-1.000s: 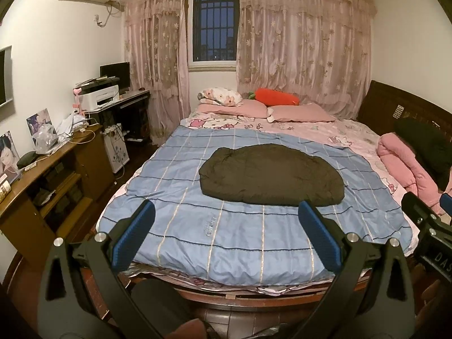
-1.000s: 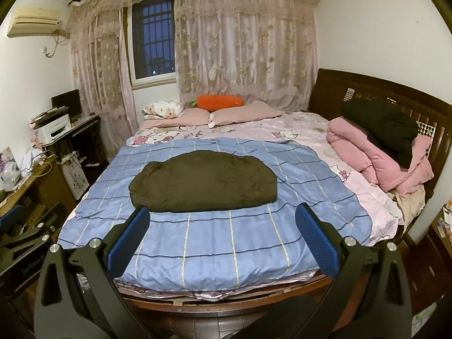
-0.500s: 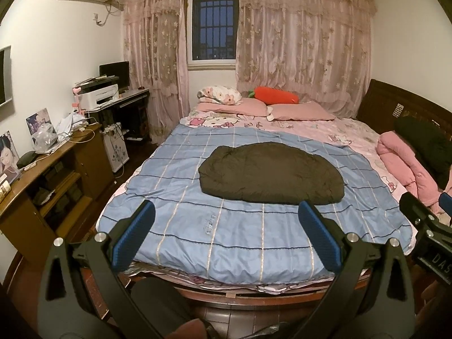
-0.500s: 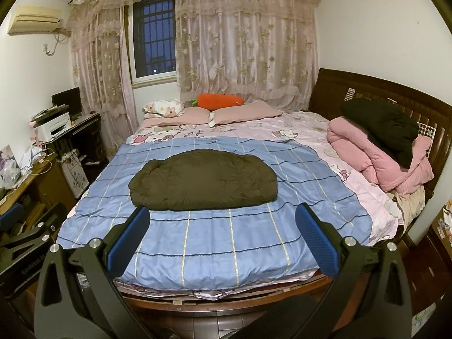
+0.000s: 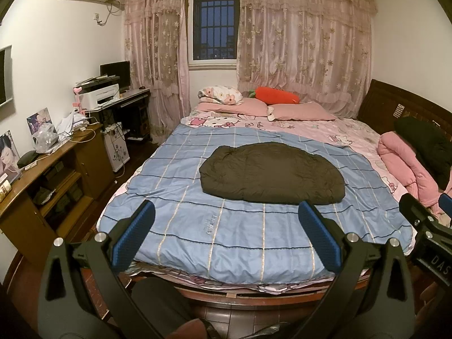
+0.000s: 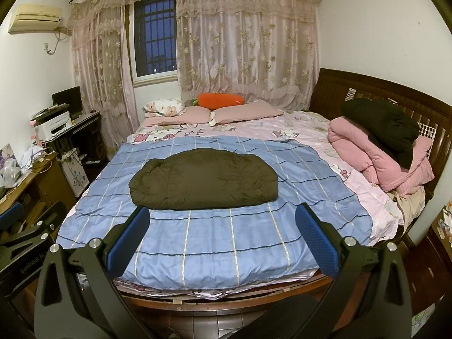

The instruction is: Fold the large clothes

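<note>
Folded dark coat [image 5: 271, 178] on blue-checked bedspread [image 5: 240, 234]

Left gripper [image 5: 226, 231]: two matte black arms of angular skeletal form with triangular cut-outs, each carrying round silver screw heads near the joints and ending in a finger faced with a blue, finely dimpled pad [image 5: 135, 234]. Right gripper [image 6: 223, 234]: the same build, with black cut-out arms, silver screws and blue textured pads [image 6: 316, 243]; seen from the left wrist camera, its black body bears part of a white marking reading "DAS". From the right wrist camera, the left gripper's black housing shows small silver screws and pale lettering that begins "GenRobot".
</note>
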### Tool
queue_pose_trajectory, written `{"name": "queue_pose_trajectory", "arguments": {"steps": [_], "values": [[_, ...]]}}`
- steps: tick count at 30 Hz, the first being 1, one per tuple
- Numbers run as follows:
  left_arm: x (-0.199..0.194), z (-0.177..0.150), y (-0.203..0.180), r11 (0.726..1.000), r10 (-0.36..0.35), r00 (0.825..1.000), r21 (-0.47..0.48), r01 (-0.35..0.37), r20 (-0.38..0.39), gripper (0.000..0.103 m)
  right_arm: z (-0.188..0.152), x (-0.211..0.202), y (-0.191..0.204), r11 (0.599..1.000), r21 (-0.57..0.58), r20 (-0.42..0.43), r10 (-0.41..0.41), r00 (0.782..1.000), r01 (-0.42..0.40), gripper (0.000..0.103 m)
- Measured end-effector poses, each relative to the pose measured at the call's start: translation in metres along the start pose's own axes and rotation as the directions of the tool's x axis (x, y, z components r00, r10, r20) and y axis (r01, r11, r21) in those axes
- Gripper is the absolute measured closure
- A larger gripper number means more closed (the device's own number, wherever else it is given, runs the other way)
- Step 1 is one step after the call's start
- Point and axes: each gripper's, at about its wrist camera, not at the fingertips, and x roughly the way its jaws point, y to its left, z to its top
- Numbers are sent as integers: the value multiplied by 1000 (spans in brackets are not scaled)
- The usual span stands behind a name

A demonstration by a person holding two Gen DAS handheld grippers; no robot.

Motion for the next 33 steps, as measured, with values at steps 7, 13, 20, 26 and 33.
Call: {"name": "queue_pose_trajectory", "arguments": {"steps": [7, 13, 20, 26, 33], "values": [[0, -1, 0, 1000, 3, 1000, 5, -3, 1, 2, 0, 0, 0, 1000, -2, -2, 4, 1000, -4, 1], [0, 0, -1, 1000, -1, 1000, 3, 1, 0, 2, 0, 0, 0, 1000, 0, 0, 1, 1000, -1, 1], [1, 2, 4, 1000, -10, 1000, -12, 10, -4, 2, 1, 1, 1, 1000, -3, 0, 1, 1000, -1, 1], [1, 4, 6, 1000, -15, 1000, -10, 15, -7, 2, 0, 1, 2, 1000, -3, 0, 1, 1000, -1, 1], [5, 4, 11, 1000, -27, 999, -3, 27, -27, 2, 0, 1, 2, 1000, -4, -1, 1, 1000, -1, 1]]}}
